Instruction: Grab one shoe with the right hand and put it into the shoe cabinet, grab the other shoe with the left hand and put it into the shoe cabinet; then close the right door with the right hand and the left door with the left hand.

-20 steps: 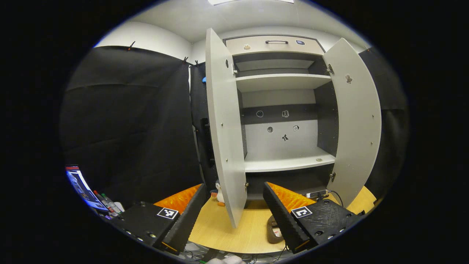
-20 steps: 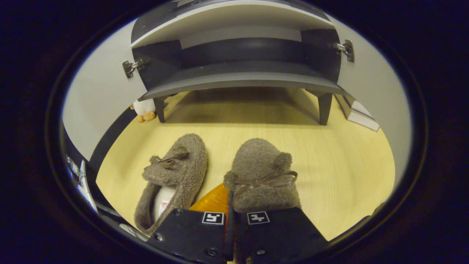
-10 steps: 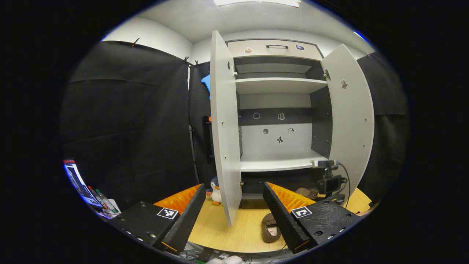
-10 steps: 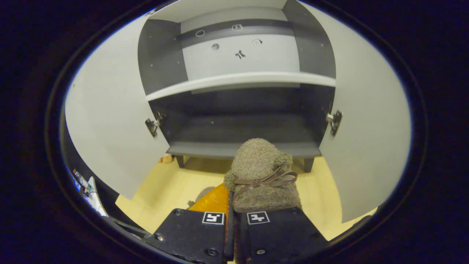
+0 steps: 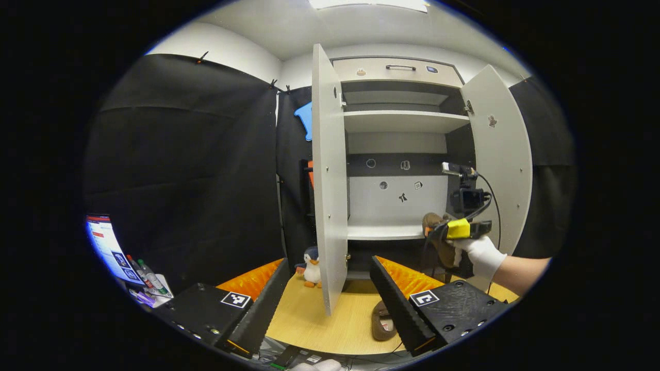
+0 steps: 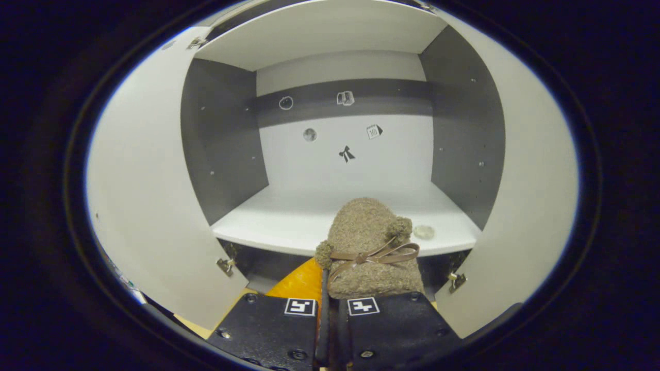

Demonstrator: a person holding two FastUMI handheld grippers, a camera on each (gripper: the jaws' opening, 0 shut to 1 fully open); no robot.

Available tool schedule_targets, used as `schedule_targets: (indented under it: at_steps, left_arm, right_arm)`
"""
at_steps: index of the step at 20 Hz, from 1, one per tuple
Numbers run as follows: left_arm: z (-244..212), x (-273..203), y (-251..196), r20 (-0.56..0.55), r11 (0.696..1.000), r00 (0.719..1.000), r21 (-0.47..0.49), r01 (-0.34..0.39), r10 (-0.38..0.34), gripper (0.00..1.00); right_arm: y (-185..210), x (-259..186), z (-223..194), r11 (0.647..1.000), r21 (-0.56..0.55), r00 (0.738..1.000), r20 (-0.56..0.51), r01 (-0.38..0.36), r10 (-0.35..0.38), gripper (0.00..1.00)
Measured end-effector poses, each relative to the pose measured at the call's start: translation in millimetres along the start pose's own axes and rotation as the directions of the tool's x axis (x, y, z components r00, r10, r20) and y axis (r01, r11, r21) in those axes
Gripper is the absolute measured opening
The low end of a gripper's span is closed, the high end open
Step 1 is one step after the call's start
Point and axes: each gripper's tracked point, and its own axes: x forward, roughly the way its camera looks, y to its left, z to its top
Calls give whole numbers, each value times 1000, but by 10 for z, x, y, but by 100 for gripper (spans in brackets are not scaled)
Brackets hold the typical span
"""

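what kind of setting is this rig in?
Looks like a staged recording booth, not a home: black cloth walls around a shoe cabinet on a wood-look floor, with a monitor at the edge.

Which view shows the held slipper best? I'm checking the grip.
The right gripper view: the slipper sits close up in the right claw. The left gripper view shows it small, partly hidden.

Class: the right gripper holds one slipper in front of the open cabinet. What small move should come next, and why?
Probably carry it forward over the white shelf and lower it there. The right gripper is shut on the slipper, whose toe is just at the shelf's front edge, both doors stand open, and the shelf is bare apart from a small round thing to the right.
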Motion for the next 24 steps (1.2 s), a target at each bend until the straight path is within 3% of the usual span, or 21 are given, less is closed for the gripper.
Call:
schedule_targets:
  at_steps: [5,9,13,17,20,22,24]
  left_arm:
    - [-30,-5,-1,-9,999,999,-10,-38,38,96]
    - [-78,-13,16,-21,997,997,-5,-72,72,96]
    - [-93,-27,41,-24,995,995,-16,-95,94,96]
    - [-113,-15,53,-28,995,995,-11,-99,99,96]
    - [-120,-11,58,-24,995,995,-6,-97,97,96]
    - [-112,-15,57,-22,996,995,-9,-93,93,96]
    - [-98,-20,59,-17,996,996,-11,-89,89,96]
  right_arm:
    - [-103,527,572,1000,4,999,24,29,-29,10]
    - [-259,1023,775,997,3,997,-17,72,-72,8]
    - [-403,1388,705,993,27,986,-130,112,-108,10]
    - [-443,1604,480,988,54,947,-295,145,-123,10]
    - [-452,1635,424,987,28,929,-341,160,-141,8]
    - [-468,1612,417,984,11,924,-347,175,-161,11]
    - [-448,1591,415,984,13,923,-350,176,-160,22]
